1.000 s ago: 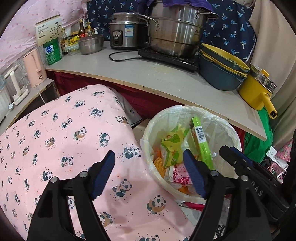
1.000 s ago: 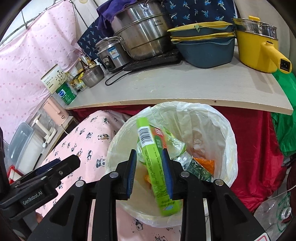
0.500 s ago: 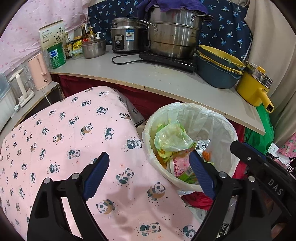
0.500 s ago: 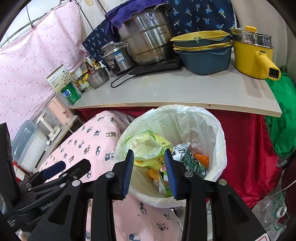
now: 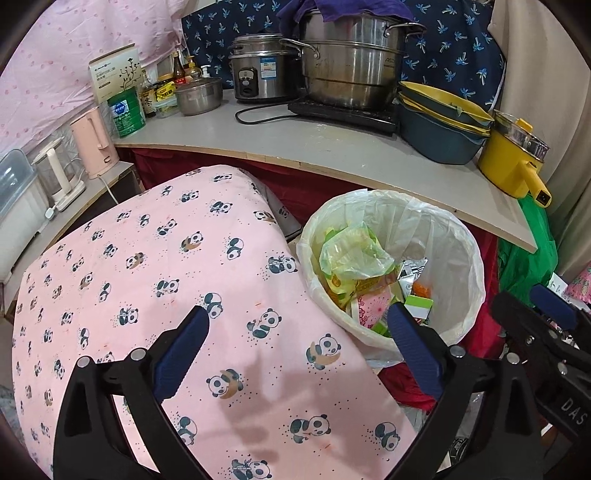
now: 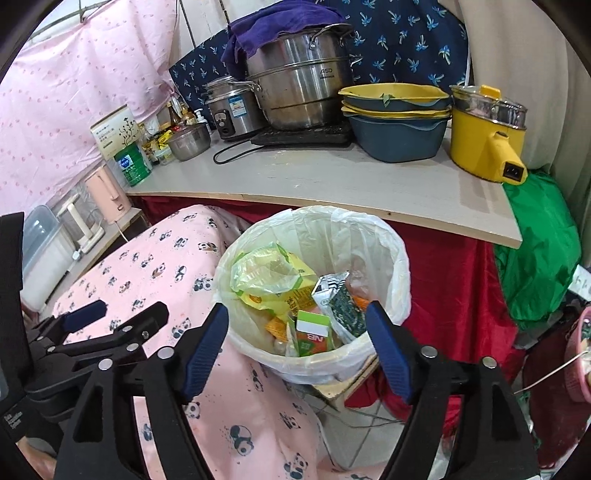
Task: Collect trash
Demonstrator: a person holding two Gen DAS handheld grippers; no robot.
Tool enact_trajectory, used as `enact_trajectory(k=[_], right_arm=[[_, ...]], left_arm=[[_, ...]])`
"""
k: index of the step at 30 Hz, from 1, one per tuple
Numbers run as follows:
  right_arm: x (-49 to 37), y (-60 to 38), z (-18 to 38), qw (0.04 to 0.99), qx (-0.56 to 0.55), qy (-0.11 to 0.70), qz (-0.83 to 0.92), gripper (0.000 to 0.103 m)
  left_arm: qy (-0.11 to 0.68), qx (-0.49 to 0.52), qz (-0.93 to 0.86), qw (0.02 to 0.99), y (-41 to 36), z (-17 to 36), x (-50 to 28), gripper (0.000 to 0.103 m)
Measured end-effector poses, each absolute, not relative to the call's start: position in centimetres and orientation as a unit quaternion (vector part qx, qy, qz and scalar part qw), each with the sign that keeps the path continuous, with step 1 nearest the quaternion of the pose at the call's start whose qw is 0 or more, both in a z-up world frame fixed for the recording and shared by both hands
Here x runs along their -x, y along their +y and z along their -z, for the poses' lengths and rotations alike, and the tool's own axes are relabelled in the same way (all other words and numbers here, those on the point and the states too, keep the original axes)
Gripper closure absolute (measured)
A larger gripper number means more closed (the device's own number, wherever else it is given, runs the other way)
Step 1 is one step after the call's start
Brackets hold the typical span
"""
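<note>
The green box lies inside the lined trash bin, among wrappers. Right hand-held gripper: jaws opening, nothing between them. Left hand-held gripper: jaws opening, empty, above the panda-print cloth.

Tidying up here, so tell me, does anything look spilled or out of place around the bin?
Nothing looks spilled: the wrappers and green box lie inside the lined bin. One oddity: a purple cloth is draped over the steel pot.
</note>
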State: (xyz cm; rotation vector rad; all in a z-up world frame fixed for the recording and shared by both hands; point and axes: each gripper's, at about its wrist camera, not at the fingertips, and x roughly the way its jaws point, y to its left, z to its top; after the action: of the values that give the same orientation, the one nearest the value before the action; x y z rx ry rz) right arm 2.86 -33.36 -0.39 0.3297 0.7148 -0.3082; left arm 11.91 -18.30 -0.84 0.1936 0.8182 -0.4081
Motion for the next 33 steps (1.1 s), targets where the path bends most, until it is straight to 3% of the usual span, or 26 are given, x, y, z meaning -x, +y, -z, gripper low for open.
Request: enact_trajectory(k=[4, 10, 14, 33], right_arm=[[-2.2, -33.0, 0.2, 0.912, -0.144, 0.352, 0.153, 0.019], [-1.7, -32.2, 0.3, 0.91, -0.123, 0.367, 0.148, 0.017], [-1.4, -31.6, 0.1, 0.914, -0.111, 0.359, 0.155, 0.006], [-0.7, -31.4, 0.6, 0.911, -0.097, 0.358, 0.18, 0.006]], left_arm=[[0.392, -0.095, 0.185, 0.896, -17.8, 0.7, -11.5, 0.009], [0.393, -0.098, 0.172, 0.898, -17.1, 0.9, -11.1, 0.009], [0.392, -0.095, 0.17, 0.899, -16.7, 0.9, -10.7, 0.009], [0.39, -0.087, 0.165, 0.902, -16.7, 1.1, -9.3, 0.009]])
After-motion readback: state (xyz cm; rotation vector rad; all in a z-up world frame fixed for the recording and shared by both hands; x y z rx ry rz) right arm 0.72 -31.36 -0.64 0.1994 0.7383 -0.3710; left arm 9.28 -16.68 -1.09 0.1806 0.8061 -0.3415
